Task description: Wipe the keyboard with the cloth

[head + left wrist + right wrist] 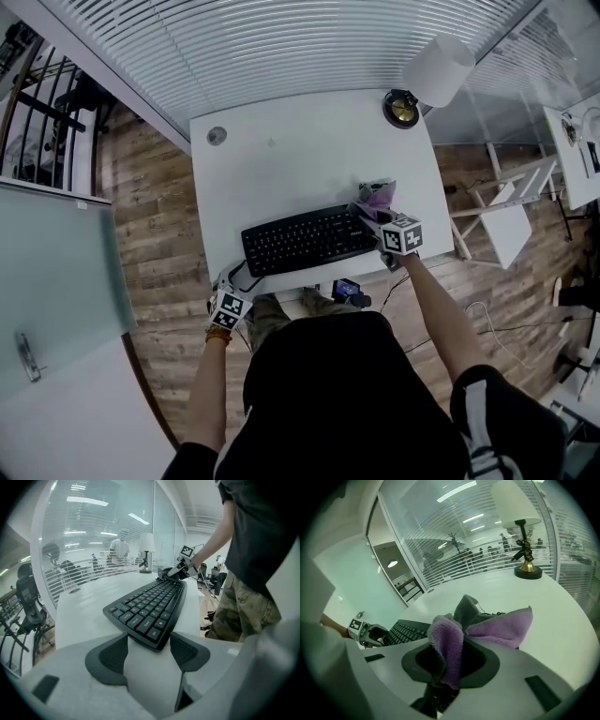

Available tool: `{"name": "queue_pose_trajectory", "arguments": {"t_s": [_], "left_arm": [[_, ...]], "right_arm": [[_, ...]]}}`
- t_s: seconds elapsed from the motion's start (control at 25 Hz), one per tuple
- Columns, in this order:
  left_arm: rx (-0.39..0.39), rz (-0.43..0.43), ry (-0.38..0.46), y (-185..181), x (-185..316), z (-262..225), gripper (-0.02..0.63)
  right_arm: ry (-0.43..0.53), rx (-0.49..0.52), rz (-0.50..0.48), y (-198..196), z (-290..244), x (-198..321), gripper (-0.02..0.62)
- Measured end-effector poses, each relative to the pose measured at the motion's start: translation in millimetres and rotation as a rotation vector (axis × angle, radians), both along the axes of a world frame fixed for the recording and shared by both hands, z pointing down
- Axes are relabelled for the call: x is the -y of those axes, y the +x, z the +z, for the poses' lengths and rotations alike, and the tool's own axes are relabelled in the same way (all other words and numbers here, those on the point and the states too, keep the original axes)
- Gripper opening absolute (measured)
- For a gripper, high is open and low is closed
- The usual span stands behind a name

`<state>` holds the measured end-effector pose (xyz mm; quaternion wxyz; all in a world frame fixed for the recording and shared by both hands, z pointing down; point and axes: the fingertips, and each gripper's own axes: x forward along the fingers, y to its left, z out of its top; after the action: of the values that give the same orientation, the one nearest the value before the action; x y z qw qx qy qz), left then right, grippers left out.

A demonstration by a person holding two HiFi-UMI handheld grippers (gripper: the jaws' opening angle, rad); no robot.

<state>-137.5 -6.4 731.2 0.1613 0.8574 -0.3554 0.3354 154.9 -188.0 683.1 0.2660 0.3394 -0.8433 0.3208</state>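
Working over the white rectangular desk (281,159). The long black plastic keyboard (305,240) is lying near its front edge. My right gripper (450,662) is pinching the bunched purple fleece cloth (502,626) at the keyboard's right end. My left gripper (149,656) is standing spread at the left end, clamping nothing. Risks: unbraced keyboard sliding under the wipe, cloth slipping out.

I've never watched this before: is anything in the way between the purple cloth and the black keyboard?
Nothing visible. The fluffy purple cloth, clamped in the right gripper, hangs at the right end of the black plastic keyboard, whose keys lie bare. The open left gripper sits at its left corner, off the keys.
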Motion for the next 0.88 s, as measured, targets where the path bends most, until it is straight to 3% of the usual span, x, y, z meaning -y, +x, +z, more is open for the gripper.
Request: {"name": "queue_pose_trajectory", "arguments": {"t_s": [0.88], "left_arm": [[-0.003, -0.001, -0.021, 1.0, 1.2, 1.4, 0.284]], "right_arm": [[-0.049, 0.014, -0.234, -90.2, 4.4, -29.7, 0.083]]}}
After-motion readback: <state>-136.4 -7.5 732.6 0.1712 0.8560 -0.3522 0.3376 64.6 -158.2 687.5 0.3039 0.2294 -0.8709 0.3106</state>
